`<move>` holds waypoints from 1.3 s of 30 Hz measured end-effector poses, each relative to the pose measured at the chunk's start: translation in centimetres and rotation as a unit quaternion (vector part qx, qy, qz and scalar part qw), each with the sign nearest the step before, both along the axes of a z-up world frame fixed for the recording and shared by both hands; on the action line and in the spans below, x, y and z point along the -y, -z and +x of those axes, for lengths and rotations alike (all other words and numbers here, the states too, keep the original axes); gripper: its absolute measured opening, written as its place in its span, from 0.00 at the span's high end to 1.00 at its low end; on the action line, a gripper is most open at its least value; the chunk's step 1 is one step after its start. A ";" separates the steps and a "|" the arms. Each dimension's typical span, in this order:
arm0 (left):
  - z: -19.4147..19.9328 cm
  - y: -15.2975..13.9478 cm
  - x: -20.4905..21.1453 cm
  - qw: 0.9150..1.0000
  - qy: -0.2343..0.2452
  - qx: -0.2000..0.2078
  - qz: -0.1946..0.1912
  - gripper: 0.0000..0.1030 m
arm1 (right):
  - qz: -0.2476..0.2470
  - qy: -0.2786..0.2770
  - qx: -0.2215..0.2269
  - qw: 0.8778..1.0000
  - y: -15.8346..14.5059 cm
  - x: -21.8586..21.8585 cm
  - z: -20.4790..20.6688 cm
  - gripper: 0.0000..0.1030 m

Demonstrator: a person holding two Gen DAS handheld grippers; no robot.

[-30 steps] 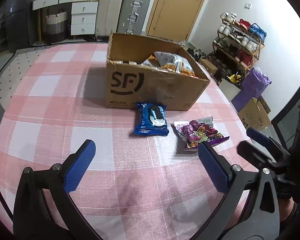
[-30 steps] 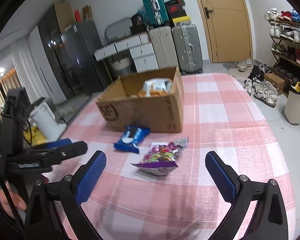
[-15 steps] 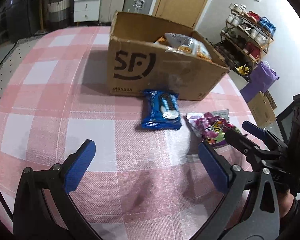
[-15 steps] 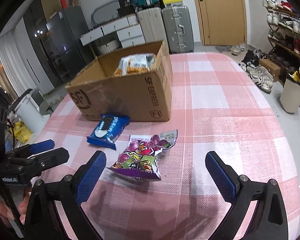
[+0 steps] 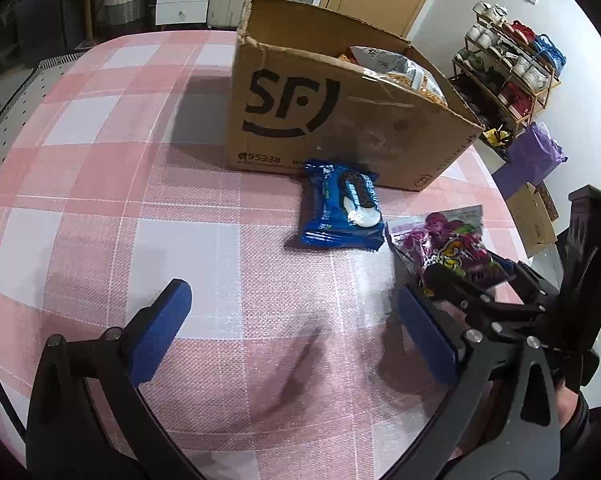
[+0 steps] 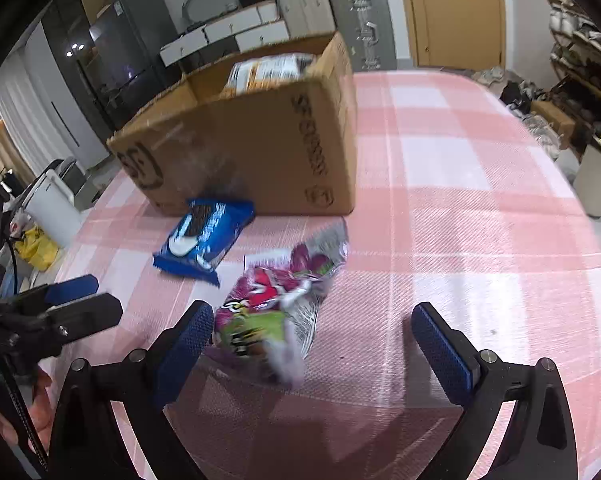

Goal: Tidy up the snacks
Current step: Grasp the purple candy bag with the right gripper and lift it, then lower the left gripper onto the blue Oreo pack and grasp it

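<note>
The right gripper (image 6: pixel 312 344) is spread wide and holds nothing. The purple bag (image 6: pixel 276 312) lies on the bench (image 6: pixel 480 208) just ahead of it, its near end between the fingers and close to the left finger (image 6: pixel 188 332). The bag looks like thin crinkled foil, puffed and loosely filled, so it should be light, soft and slippery, and its contents may crush. A pinch across the flat sealed end, or gently across the narrower middle, seems safer than squeezing the bulge; the view is blurred, so the seam cannot be placed exactly.

The left gripper (image 5: pixel 296 324) is also spread and empty. The blue pack (image 5: pixel 342 206) lies ahead of it and a little right, near the front wall of the box (image 5: pixel 340 120); whether they touch cannot be told. The pack seems stiffer, with a smooth wrapper, light but brittle inside; its long sides offer the firmest hold. The purple bag sits just right of the pack, with the right gripper's fingers over it. The box already holds another snack bag (image 5: pixel 392 68).
</note>
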State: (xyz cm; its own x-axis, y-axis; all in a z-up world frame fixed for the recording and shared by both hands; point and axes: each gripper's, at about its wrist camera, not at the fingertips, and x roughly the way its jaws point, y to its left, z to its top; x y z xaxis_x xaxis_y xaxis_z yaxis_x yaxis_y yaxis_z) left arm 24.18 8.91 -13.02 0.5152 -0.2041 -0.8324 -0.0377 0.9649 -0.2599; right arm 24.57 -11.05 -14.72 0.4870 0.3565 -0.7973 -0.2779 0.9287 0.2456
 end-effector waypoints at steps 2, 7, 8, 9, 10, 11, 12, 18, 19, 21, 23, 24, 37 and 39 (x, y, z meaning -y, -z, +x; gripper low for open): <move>0.2 0.2 -0.2 1.000 -0.001 -0.002 -0.001 0.01 | -0.008 -0.006 0.009 1.000 0.0 -0.4 -0.1 0.03; 0.6 0.4 -0.3 1.000 -0.006 -0.005 -0.003 0.01 | -0.016 -0.032 0.025 0.999 0.1 -1.3 -0.3 0.32; 0.5 0.5 -0.2 1.000 -0.007 -0.005 -0.003 0.01 | -0.017 -0.035 0.027 0.999 0.1 -1.4 -0.4 0.37; 0.6 0.5 -0.2 1.000 -0.007 -0.006 -0.003 0.01 | -0.018 -0.037 0.029 0.999 0.1 -1.5 -0.5 0.48; 0.5 0.6 -0.3 1.000 -0.007 -0.006 -0.003 0.01 | -0.015 -0.041 0.029 0.999 0.1 -1.4 -0.5 0.48; 0.6 0.6 -0.3 1.000 -0.007 -0.005 -0.001 0.01 | -0.013 -0.042 0.029 0.999 0.1 -1.4 -0.6 0.49; 0.5 0.6 -0.3 1.000 -0.007 -0.005 0.000 0.01 | -0.008 -0.043 0.028 0.999 0.1 -1.3 -0.7 0.51; -0.3 0.1 -0.6 1.000 -0.006 -0.003 0.002 0.01 | 0.002 -0.039 0.024 0.999 0.1 -0.9 -1.1 0.52; -0.2 0.1 -0.6 1.000 -0.005 -0.003 0.003 0.01 | 0.003 -0.037 0.025 0.999 0.0 -0.8 -1.2 0.52; -0.2 -0.1 -0.4 1.000 -0.003 -0.003 0.004 0.01 | 0.005 -0.034 0.028 0.999 -0.2 -0.5 -1.4 0.52; 0.0 -0.2 0.0 1.000 0.003 -0.003 0.009 0.01 | 0.006 -0.031 0.031 0.999 -0.4 -0.2 -1.5 0.52; 0.0 -0.3 0.2 1.000 0.005 -0.003 0.011 0.01 | 0.007 -0.031 0.032 0.999 -0.5 0.0 -1.6 0.52; 3.5 -0.7 3.5 0.998 0.022 -0.013 0.053 0.01 | 0.041 -0.010 0.054 0.998 -2.2 4.0 -3.4 0.52; 4.2 -0.5 4.1 0.997 0.028 -0.018 0.064 0.01 | 0.045 -0.006 0.054 0.998 -2.3 4.6 -3.7 0.52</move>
